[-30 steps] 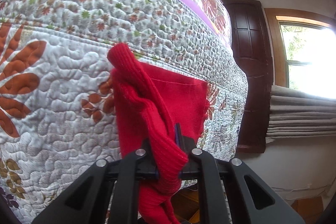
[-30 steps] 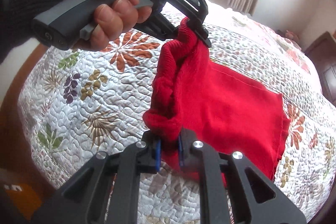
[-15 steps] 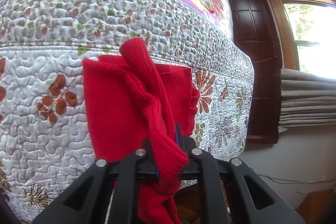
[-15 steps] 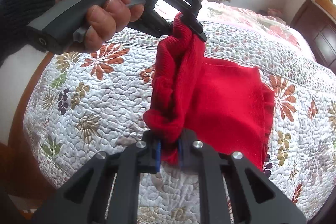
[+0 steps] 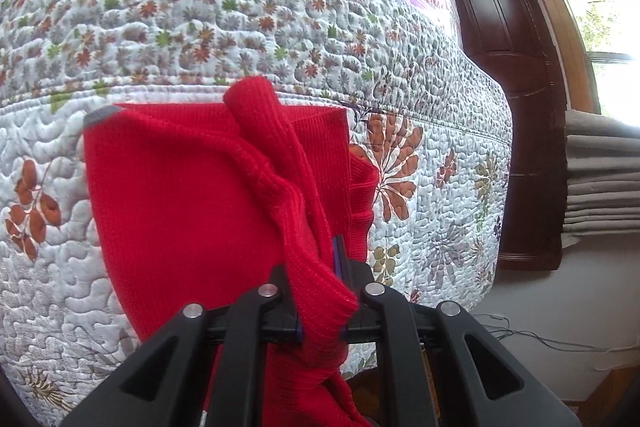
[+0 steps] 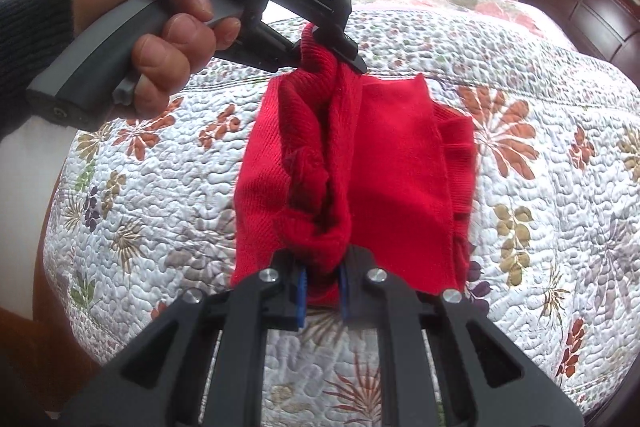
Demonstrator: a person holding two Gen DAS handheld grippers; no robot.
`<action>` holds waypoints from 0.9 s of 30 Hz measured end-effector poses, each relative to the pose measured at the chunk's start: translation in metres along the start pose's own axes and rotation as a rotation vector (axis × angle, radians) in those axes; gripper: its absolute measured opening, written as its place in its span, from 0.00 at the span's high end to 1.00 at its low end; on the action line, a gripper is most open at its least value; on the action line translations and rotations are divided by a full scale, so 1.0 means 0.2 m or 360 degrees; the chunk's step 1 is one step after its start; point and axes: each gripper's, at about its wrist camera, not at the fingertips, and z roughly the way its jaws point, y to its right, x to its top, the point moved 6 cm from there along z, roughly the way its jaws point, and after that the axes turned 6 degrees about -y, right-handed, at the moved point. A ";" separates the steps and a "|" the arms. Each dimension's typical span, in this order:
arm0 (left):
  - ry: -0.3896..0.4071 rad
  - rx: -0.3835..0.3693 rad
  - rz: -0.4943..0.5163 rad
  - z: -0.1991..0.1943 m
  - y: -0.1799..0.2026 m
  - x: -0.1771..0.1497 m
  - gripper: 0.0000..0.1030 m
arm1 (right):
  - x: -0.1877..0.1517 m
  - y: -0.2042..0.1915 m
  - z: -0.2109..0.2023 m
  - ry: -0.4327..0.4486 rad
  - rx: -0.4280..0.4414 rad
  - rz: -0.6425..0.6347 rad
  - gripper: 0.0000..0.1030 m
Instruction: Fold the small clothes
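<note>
Left gripper (image 6: 332, 47), gripped by hand (image 6: 160, 31): jaws pinching bunched edge of red knit garment (image 6: 384, 163), which is partly draped on quilted bed (image 6: 540, 187). Judgement: carry both edges across level, lay flat, smooth wrinkles. Right gripper (image 6: 322, 279): jaws pinching the same ridge, nearer end.

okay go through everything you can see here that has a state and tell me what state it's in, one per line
red knit garment: partly folded on itself, bunched edge held up between both grippers, rest lying on the quilt
left gripper: shut on the garment's edge
right gripper: shut on the garment's edge
hand: squeezing the left gripper's trigger
quilt: spread flat over the bed
</note>
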 end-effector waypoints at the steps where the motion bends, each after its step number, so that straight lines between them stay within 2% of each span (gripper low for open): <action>1: 0.0000 0.0014 0.0005 0.02 0.01 0.00 0.89 | 0.00 0.03 0.00 -0.0002 0.0001 0.0008 0.90; 9: 0.0001 0.0156 0.0022 0.19 0.09 0.04 0.90 | -0.06 0.21 0.06 -0.0046 0.0038 0.0077 0.90; 16: 0.0058 0.0293 0.0000 0.32 0.16 0.02 0.90 | -0.12 0.32 0.11 -0.0083 0.0085 0.0122 0.90; 24: 0.0109 0.0417 -0.0047 0.42 0.17 0.02 0.89 | -0.20 0.44 0.18 -0.0146 0.0224 0.0272 0.91; 25: 0.0110 0.0424 -0.0064 0.43 0.16 0.02 0.88 | -0.21 0.46 0.19 -0.0152 0.0261 0.0306 0.91; 27: 0.0108 0.0388 -0.0107 0.46 0.15 0.02 0.77 | -0.23 0.50 0.22 -0.0173 0.0324 0.0365 0.92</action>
